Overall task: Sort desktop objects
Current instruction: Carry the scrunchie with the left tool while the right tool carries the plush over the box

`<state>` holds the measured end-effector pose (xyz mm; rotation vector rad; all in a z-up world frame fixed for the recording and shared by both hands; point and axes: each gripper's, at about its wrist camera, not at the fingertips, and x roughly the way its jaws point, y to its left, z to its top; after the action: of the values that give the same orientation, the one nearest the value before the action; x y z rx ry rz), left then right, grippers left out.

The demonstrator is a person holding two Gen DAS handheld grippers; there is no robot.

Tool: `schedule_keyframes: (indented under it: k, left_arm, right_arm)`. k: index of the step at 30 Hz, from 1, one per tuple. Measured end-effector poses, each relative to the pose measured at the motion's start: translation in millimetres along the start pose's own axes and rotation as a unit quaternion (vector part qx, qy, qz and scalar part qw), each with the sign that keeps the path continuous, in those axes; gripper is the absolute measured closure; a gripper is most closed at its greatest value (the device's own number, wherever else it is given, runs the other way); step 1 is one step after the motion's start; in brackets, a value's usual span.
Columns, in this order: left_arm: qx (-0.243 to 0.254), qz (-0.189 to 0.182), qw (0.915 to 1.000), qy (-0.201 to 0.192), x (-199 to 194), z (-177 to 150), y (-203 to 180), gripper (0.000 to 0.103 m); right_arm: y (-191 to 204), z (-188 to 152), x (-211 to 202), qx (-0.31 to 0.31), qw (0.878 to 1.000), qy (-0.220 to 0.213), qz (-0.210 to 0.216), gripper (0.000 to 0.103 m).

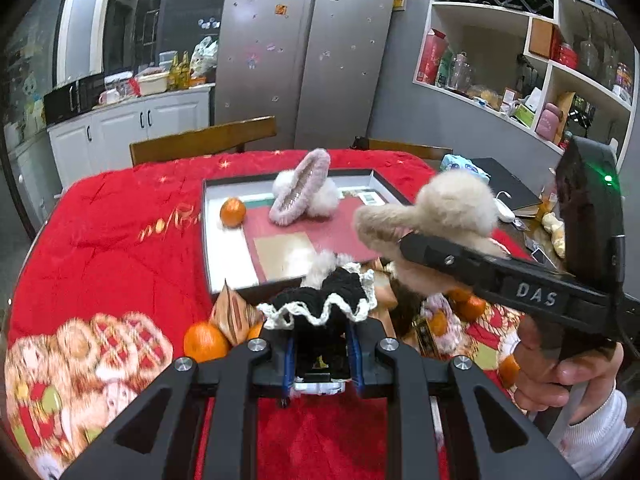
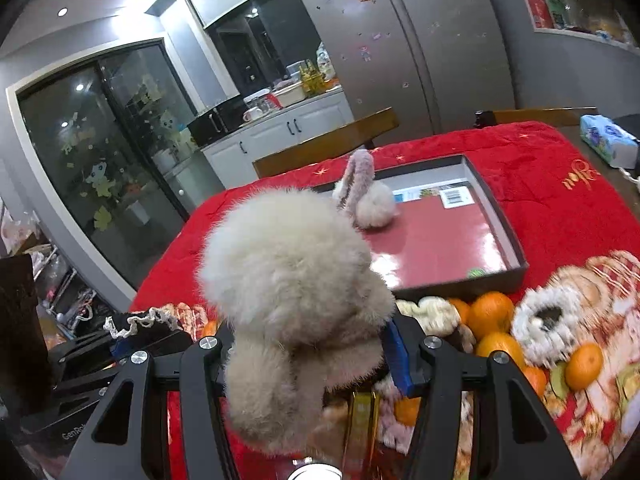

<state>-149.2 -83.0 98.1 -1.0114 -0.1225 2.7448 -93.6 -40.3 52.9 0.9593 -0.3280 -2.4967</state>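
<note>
My left gripper (image 1: 320,344) is shut on a black crocheted scrunchie with a cream ruffled edge (image 1: 320,304), held just above the red tablecloth; it also shows in the right wrist view (image 2: 138,324). My right gripper (image 2: 308,344) is shut on a beige fluffy pom-pom hair clip (image 2: 292,272), lifted near the tray's front edge; it also shows in the left wrist view (image 1: 448,204). A shallow dark-rimmed tray (image 1: 208,236) (image 2: 516,248) holds a pink-and-white fluffy hair clip (image 1: 304,188) (image 2: 364,196) and an orange (image 1: 233,211).
Several oranges (image 2: 490,312) (image 1: 204,340), a white fluffy scrunchie (image 2: 548,320), and small wrapped items lie in front of the tray. A tissue pack (image 2: 606,140), a dark book (image 1: 504,184) and chairs (image 1: 200,140) stand at the table's far side.
</note>
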Motion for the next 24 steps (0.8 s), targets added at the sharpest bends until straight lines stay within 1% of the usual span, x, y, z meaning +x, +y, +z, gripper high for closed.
schedule_keyframes:
  k: [2,6,11,15,16,19,21,24]
  left_arm:
    - [0.004,-0.002,1.0000,0.000,4.2,8.8,0.7,0.081]
    - [0.010,-0.004,0.9999,-0.004,13.4,27.7,4.4,0.081]
    - [0.001,-0.007,1.0000,0.001,35.7,52.6,18.0,0.081]
    - [0.003,0.002,1.0000,0.004,55.6,68.5,26.2,0.081]
    - [0.003,-0.001,1.0000,0.005,60.2,71.4,28.4,0.081]
    - [-0.001,-0.002,0.9998,0.017,78.8,79.4,37.3,0.081]
    - [-0.007,0.014,0.9994,0.030,95.6,83.5,46.0,0.081]
    - [-0.022,0.017,0.9981,0.054,119.6,86.8,59.0,0.081]
  right_arm:
    - [-1.3,5.4,7.7,-0.003,1.000,0.003,-0.002,0.050]
    - [-8.1,18.5,23.0,0.006,1.000,0.019,0.012,0.050]
    - [-3.5,33.4,38.1,-0.018,1.000,0.023,-0.006,0.050]
    - [-4.6,44.9,54.1,-0.020,0.999,0.036,-0.010,0.050]
    - [-4.9,47.2,58.7,-0.020,0.999,0.040,-0.012,0.050]
    - [-6.1,52.4,71.3,-0.020,0.998,0.053,-0.013,0.050]
    - [-7.2,55.3,81.2,-0.023,0.998,0.063,-0.015,0.050]
    - [-8.4,59.0,95.4,-0.031,0.996,0.073,-0.032,0.050]
